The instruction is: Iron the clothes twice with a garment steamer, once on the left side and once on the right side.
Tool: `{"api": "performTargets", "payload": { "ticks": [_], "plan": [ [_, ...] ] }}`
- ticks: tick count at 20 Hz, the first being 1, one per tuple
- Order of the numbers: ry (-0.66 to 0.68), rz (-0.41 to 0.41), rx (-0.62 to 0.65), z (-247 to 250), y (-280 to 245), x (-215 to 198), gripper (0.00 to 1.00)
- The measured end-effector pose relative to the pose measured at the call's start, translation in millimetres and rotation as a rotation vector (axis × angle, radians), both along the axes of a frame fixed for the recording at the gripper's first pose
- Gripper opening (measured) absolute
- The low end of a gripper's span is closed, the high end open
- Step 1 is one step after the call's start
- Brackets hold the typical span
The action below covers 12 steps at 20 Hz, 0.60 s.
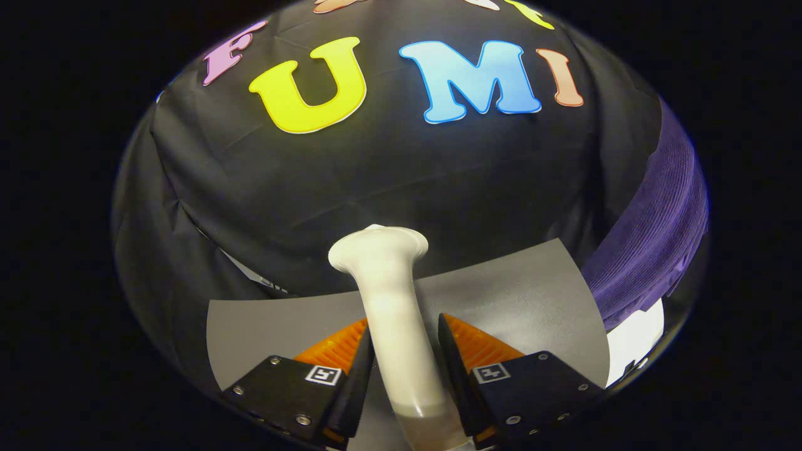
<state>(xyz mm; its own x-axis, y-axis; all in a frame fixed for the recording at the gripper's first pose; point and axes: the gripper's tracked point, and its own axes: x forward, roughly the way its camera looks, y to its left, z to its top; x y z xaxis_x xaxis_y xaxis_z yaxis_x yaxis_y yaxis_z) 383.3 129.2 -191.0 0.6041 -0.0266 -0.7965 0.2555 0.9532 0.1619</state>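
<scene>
Inspecting the gripper [404,351], we find the steamer [391,300] standing between both fingers. Its pale handle runs up from the base of the fingers and ends in a flared head just beyond the tips. The left finger appears to touch the handle; on the right we see a thin gap or shadow, so we cannot tell whether both sides press on it. Steamer sits approx. upright, tilted slightly left at the head. Below lies a grey mat [532,294]. To the right, beside the mat edge, hangs a purple ribbed garment [658,232], well apart from the steamer head. A white patch [639,338] shows under the garment.
</scene>
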Motion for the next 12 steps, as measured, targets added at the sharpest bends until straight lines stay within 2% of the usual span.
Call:
{"api": "performTargets", "payload": {
  "ticks": [1,7,12],
  "plan": [
    [-0.002,0.024,-0.024,2.0,1.1,0.0,0.54],
    [-0.076,0.081,-0.175,-3.0,1.4,2.7,0.40],
    [-0.127,0.107,-0.170,-1.1,4.3,3.9,0.38]
  ]
}}
